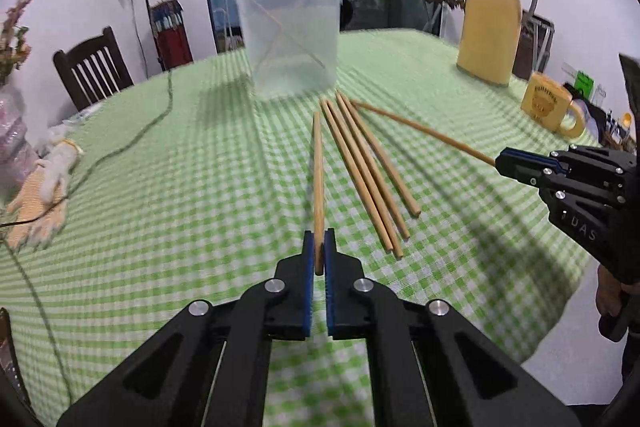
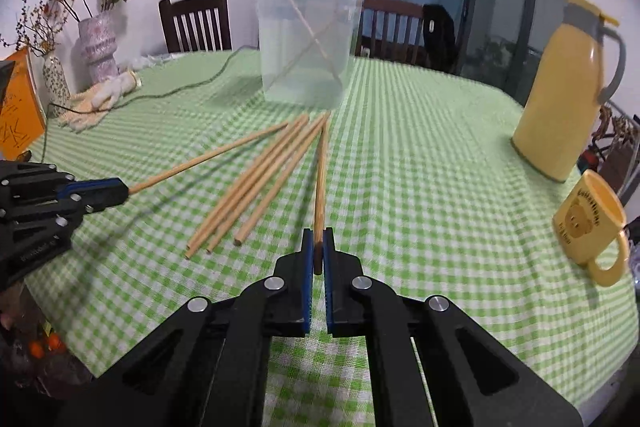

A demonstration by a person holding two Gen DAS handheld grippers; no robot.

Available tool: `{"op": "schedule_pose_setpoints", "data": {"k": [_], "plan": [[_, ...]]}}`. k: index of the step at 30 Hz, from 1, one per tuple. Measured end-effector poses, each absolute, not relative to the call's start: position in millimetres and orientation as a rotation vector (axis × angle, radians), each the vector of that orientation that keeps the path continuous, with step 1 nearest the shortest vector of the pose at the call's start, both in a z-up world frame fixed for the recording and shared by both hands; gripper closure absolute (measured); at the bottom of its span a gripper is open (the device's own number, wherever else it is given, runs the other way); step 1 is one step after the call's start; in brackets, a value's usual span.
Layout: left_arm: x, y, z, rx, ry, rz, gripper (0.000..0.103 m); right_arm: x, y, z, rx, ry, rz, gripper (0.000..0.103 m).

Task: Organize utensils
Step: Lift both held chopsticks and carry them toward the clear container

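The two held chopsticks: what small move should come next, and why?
Probably carry both toward the clear container and tip them in. The left tool and the right tool are each shut on one chopstick, the container already holds a few chopsticks, and four more wait on the table.

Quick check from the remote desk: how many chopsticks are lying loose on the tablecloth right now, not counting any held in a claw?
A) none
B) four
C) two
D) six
B: four chopsticks lie side by side on the checked tablecloth, while the left claw and the right claw each pinch one more.
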State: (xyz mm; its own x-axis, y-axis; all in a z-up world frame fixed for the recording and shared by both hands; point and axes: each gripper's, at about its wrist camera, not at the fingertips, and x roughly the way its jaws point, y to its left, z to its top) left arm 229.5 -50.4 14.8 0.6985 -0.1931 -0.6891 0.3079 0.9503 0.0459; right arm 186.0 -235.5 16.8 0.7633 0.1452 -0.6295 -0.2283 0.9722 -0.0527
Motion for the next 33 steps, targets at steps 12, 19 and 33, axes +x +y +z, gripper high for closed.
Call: {"op": "schedule_pose_setpoints", "data": {"k": [12,19,33], "plan": [[190.6,-24.4,82.6,0.12,0.61,-0.345,0.102,152.5,-236.0,69.0,-0.195,0.533,0.182,0.098],[190.3,-16.6,114.5,0.148,0.575,-0.392,0.102,148.1,-234.3,100.2,-0.253,0.461,0.173,0.098],[315.8,-20.9,175.4,0.133,0.698,-0.564,0.102,225.1,-254.0,151.0,-0.219,0.507,0.277,0.098]]}}
